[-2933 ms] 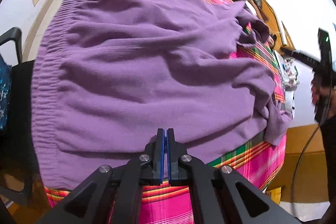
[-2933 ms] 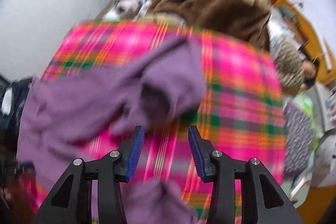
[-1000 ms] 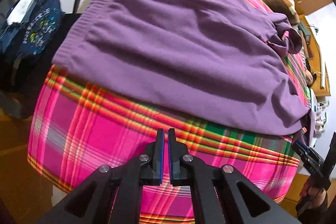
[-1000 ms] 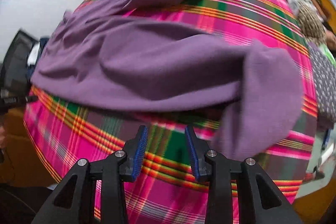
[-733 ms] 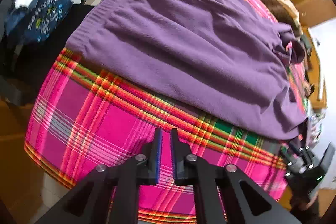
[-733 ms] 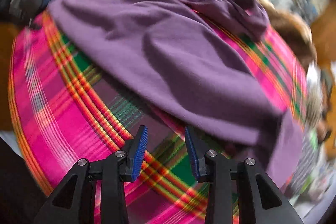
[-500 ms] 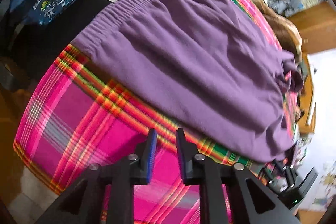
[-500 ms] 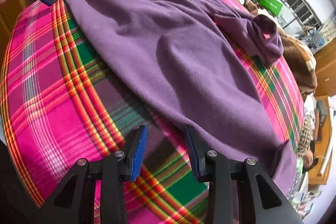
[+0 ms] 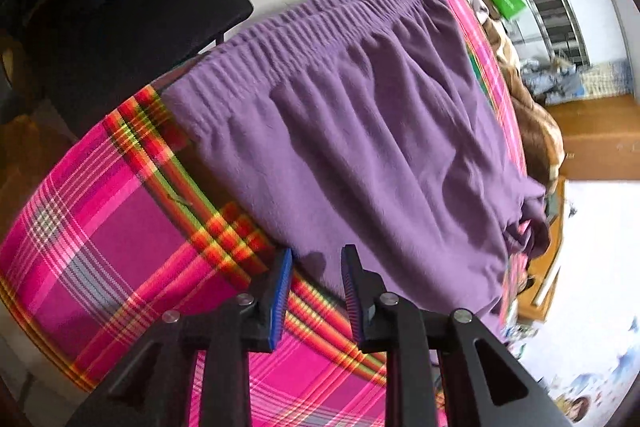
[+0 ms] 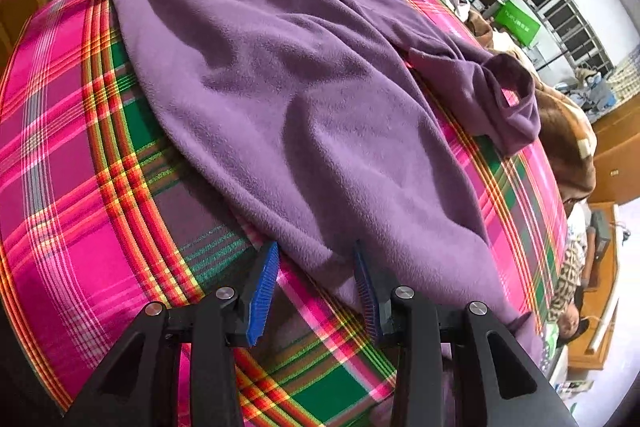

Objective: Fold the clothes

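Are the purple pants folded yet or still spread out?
Spread out. The purple pants lie flat along the plaid blanket, waistband at one end, one leg cuff bunched. Both open grippers sit at the near edge.

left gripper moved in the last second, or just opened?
Yes, both. The left gripper has opened and closed in on the purple pants edge; a second ago it was shut over bare plaid blanket, short of them.

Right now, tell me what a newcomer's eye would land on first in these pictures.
The purple fleece pants dominate, spread flat across the bright pink plaid blanket, with the gathered waistband at the end by the black chair. Next come the two open grippers at the near edge of the cloth: the left gripper close to the waistband end, the right gripper farther along the leg.
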